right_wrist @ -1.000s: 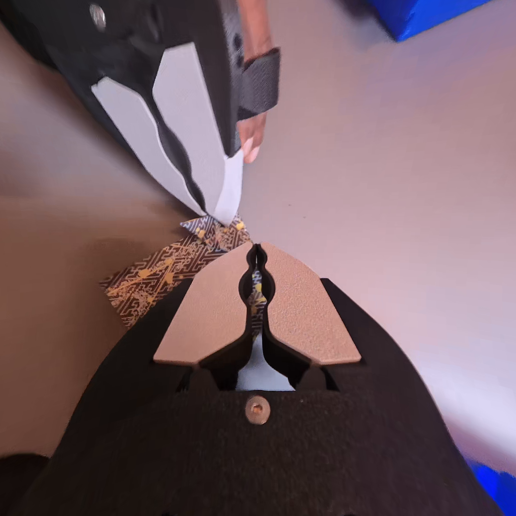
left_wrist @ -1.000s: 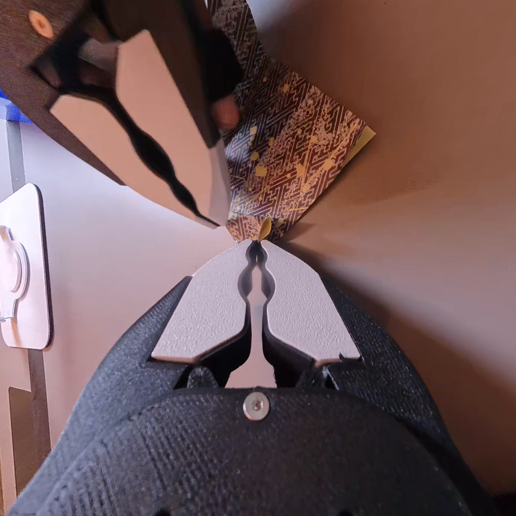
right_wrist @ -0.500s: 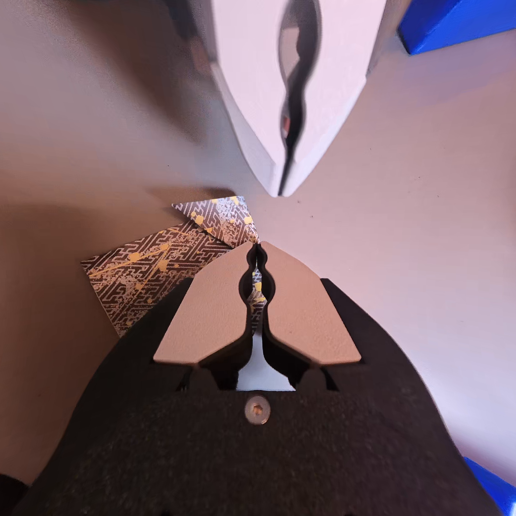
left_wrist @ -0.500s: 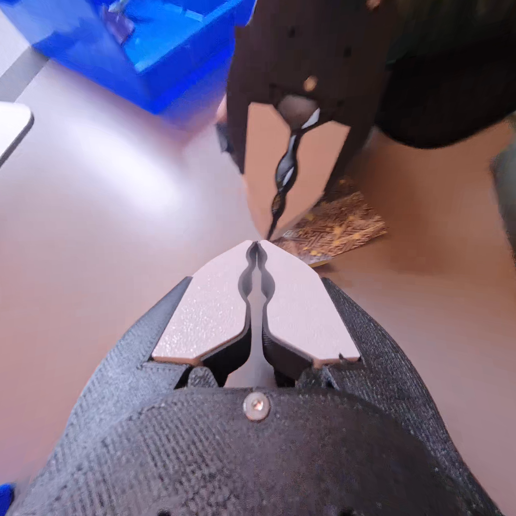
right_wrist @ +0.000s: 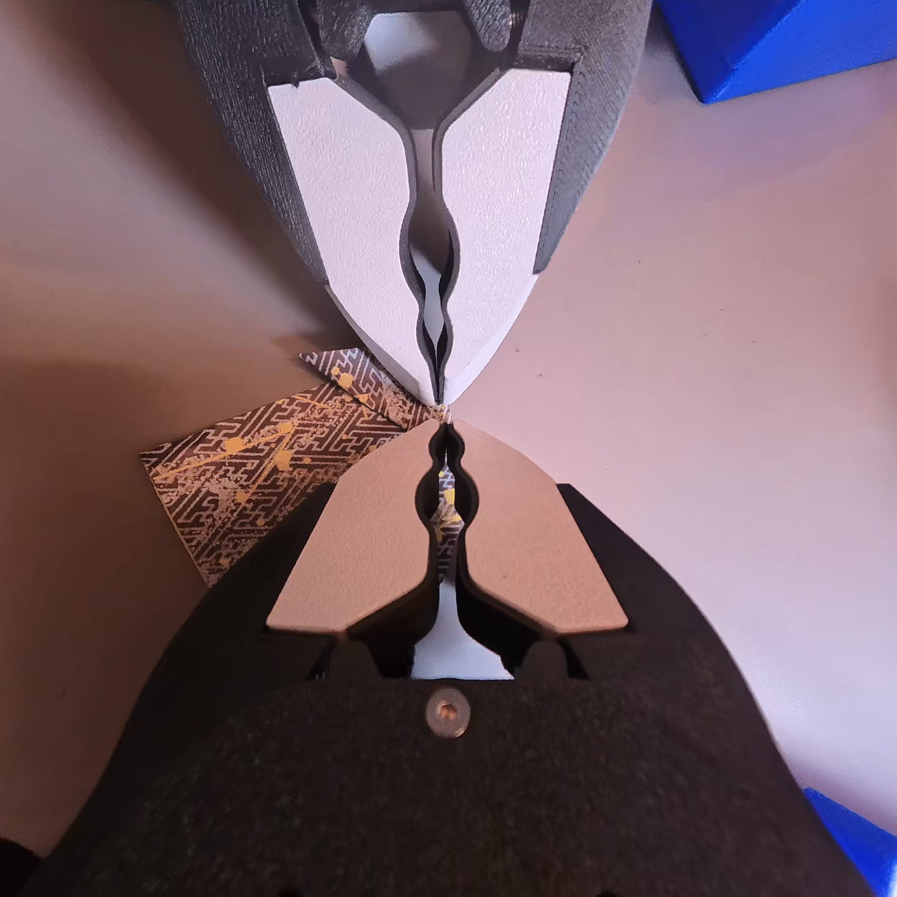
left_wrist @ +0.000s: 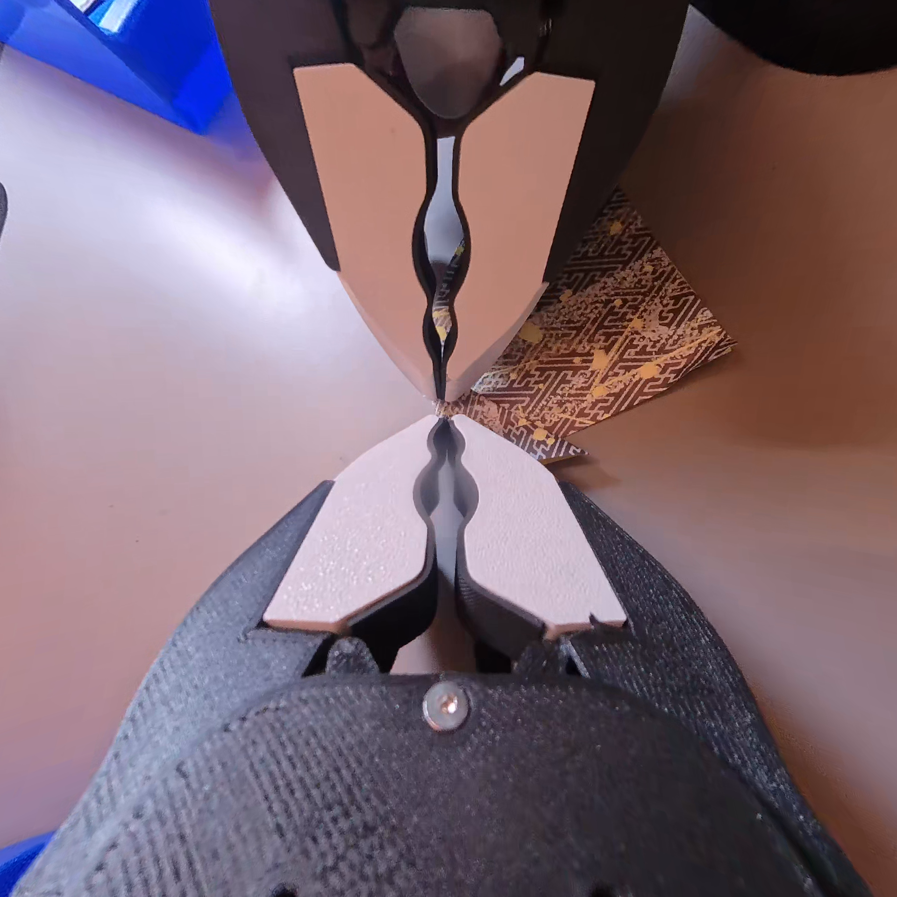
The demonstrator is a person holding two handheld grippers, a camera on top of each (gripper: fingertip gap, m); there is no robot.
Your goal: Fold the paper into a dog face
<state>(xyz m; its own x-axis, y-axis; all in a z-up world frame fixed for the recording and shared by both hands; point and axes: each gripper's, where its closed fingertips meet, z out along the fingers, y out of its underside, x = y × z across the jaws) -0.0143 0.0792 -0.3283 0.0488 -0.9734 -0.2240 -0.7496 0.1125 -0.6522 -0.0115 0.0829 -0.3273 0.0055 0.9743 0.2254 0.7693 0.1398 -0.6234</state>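
The folded paper (left_wrist: 606,349), dark brown with a silver maze pattern and gold splashes, lies flat on the table. In the right wrist view it (right_wrist: 252,475) spreads left, with a small folded flap (right_wrist: 349,373) at its near corner. My left gripper (left_wrist: 441,424) is shut, its tips at the paper's pointed corner. My right gripper (right_wrist: 444,427) is shut and lies over the paper, which shows through the gap between its fingers. The two face each other tip to tip: the right gripper (left_wrist: 439,393) fills the top of the left wrist view, the left gripper (right_wrist: 438,395) the top of the right.
A blue bin (left_wrist: 121,63) stands at the far left of the left wrist view and shows again in the right wrist view (right_wrist: 776,43) at top right. Another blue edge (right_wrist: 854,839) sits at bottom right. The pale table (right_wrist: 679,388) runs out to the right. Less than 4 cm separates the two grippers' tips.
My left gripper has swung round from the paper's side to face the right gripper head-on, and their tips now meet at the paper's corner. The right gripper has stayed over the paper.
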